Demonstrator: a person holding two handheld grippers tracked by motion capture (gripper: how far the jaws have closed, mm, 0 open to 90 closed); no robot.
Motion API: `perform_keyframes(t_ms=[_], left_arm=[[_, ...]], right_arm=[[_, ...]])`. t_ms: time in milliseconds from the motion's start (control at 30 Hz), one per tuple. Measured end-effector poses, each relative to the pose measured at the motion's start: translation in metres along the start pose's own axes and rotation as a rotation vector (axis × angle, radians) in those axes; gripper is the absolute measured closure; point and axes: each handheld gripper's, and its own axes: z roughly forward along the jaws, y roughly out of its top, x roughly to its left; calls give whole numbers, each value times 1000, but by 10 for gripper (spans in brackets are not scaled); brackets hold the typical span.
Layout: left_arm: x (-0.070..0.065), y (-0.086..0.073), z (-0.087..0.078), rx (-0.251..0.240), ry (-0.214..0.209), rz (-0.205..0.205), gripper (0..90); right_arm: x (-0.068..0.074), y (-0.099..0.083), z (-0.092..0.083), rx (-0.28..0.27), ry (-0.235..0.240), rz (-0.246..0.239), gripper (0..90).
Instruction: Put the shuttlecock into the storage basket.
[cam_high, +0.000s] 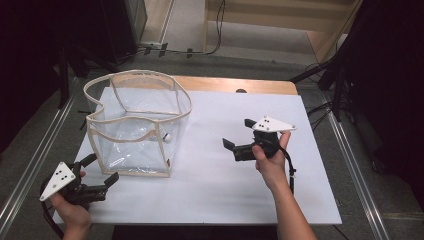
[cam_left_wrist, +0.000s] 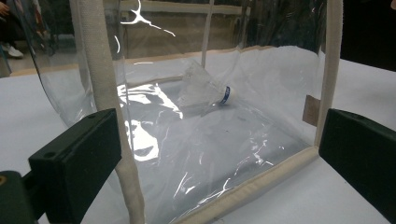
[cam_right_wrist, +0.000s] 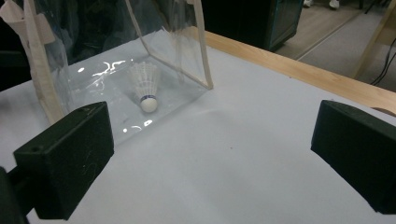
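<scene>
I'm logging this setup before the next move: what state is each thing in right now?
Clear plastic bag with cream fabric trim: upright on the white table, top open, not held.
White feathered shuttlecock with a blue band: lying inside the bag on its floor.
Left gripper: jaws open, empty, close to the bag's near corner.
Right gripper: jaws open, empty, apart from the bag.

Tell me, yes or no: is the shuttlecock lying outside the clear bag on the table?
No. In the right gripper view the shuttlecock lies inside the clear bag, on its bottom behind the transparent wall.
</scene>
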Motion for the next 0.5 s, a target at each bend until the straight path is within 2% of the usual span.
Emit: perform_keyframes(t_ms=[500], left_arm=[[0, 0, 0, 0, 0, 0, 0]], right_arm=[[-14, -30, -17, -12, -30, 33, 0]])
